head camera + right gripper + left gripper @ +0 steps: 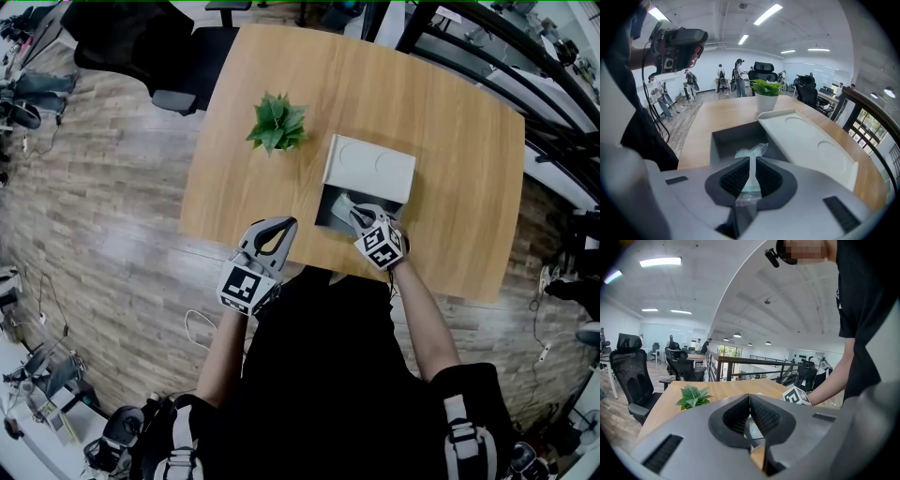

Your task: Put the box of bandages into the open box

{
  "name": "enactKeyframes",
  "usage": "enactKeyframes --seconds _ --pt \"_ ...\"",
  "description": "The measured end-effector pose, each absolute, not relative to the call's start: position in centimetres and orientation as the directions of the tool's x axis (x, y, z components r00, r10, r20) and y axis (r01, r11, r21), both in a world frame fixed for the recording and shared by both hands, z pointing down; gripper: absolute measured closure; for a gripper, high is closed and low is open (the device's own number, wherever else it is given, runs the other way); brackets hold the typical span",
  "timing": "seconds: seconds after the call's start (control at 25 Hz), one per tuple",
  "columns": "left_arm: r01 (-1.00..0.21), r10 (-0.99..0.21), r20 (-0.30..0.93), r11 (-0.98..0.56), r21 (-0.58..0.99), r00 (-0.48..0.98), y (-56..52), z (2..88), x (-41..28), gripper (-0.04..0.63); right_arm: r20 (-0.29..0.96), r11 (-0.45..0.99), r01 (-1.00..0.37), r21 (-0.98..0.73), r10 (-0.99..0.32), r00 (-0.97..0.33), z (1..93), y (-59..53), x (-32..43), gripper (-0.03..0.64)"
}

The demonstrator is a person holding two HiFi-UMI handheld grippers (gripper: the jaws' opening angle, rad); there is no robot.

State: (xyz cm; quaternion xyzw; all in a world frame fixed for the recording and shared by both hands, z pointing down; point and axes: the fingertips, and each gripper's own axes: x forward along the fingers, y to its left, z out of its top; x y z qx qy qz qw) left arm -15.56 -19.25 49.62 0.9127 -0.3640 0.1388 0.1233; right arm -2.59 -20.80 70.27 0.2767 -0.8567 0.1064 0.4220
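1. right tongs (750, 160) clamped on the clear-wrapped bandage pack (752, 151); held at the mouth of the grey box (733, 137), crinkled top of the wrap poking past the tips.
2. grey box on the bench (450, 141); near compartment open and dark; pale lid (370, 167) covering the far part.
3. left tongs (750, 397) pressed together on nothing; at the bench's near edge, apart from the box.
4. potted plant (277, 124) left of the box.

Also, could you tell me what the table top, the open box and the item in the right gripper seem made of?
Table top: wood or wood-look laminate, matte, pale grain showing.
Open box: probably moulded plastic, smooth grey, round recesses in its lid.
Bandage pack in the right gripper: thin translucent film, crinkled; contents unclear.
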Motion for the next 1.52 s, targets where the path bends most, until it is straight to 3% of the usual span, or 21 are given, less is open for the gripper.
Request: enactKeyframes --seconds 0.16,0.6,0.96,1.52 --pt "-0.697 -0.63 0.342 -0.708 0.118 0.698 -19.2 49.6 -15.6 0.572 0.775 0.815 -0.576 0.064 -0.405 -0.486 70.1 -20.9 -2.5 0.525" --pt "-0.685 -0.626 0.326 -0.721 0.105 0.709 -18.8 49.1 -14.5 0.572 0.743 0.793 -0.602 0.092 -0.457 -0.489 68.2 -20.4 -1.2 0.525" --pt "-0.663 -0.61 0.314 -0.742 0.097 0.728 -18.3 48.8 -13.8 0.572 0.699 0.76 -0.643 0.09 -0.508 -0.504 65.7 -19.2 0.4 0.578" --pt "-0.579 -0.533 0.303 -0.811 0.084 0.79 -18.5 48.5 -10.8 0.572 0.595 0.68 -0.722 0.127 -0.635 -0.493 58.0 -18.4 1.5 0.592"
